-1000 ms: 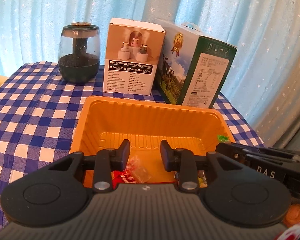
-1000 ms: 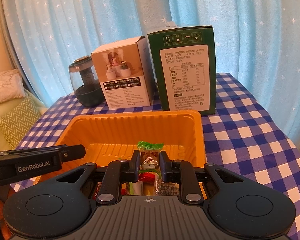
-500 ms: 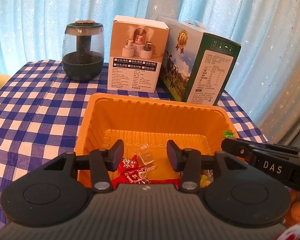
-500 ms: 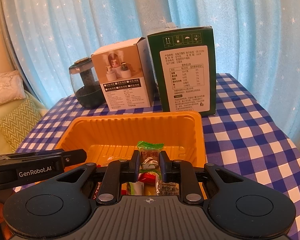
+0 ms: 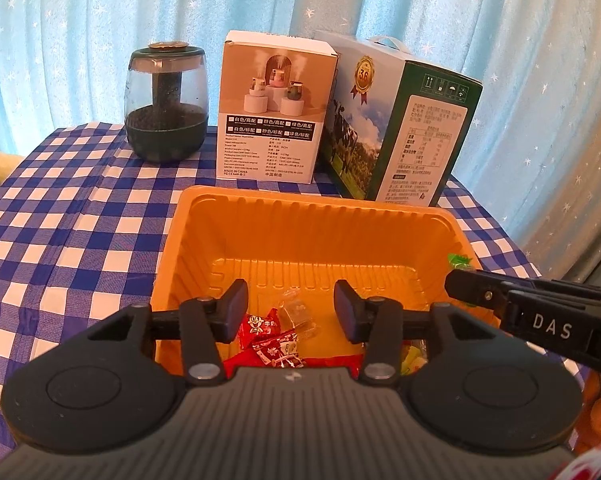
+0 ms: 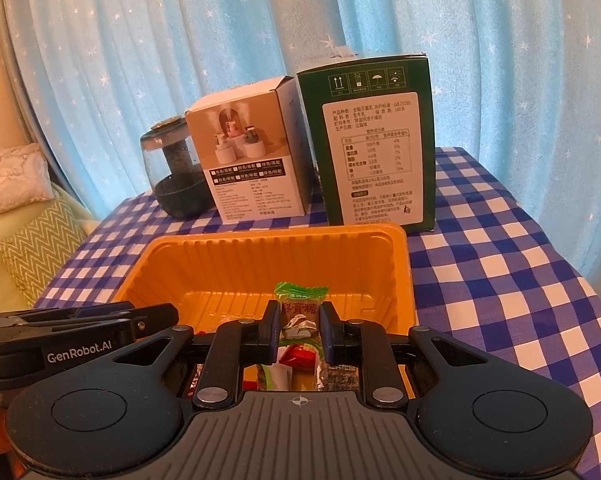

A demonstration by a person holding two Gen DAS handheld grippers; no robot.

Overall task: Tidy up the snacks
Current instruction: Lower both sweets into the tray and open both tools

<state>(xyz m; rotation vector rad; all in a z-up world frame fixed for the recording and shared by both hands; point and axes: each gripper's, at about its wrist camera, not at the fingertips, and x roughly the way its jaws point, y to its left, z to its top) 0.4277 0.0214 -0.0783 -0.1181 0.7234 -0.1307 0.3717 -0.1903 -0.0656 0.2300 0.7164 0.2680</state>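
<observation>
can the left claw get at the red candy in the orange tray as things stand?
Probably yes. The left claw is open and empty, poised over the red candy on the orange tray floor, with nothing between them. The right claw, shut on a green-topped candy, sits off to the side.

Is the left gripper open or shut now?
Open. The left gripper has a clear gap above the red candies, touching nothing.
</observation>
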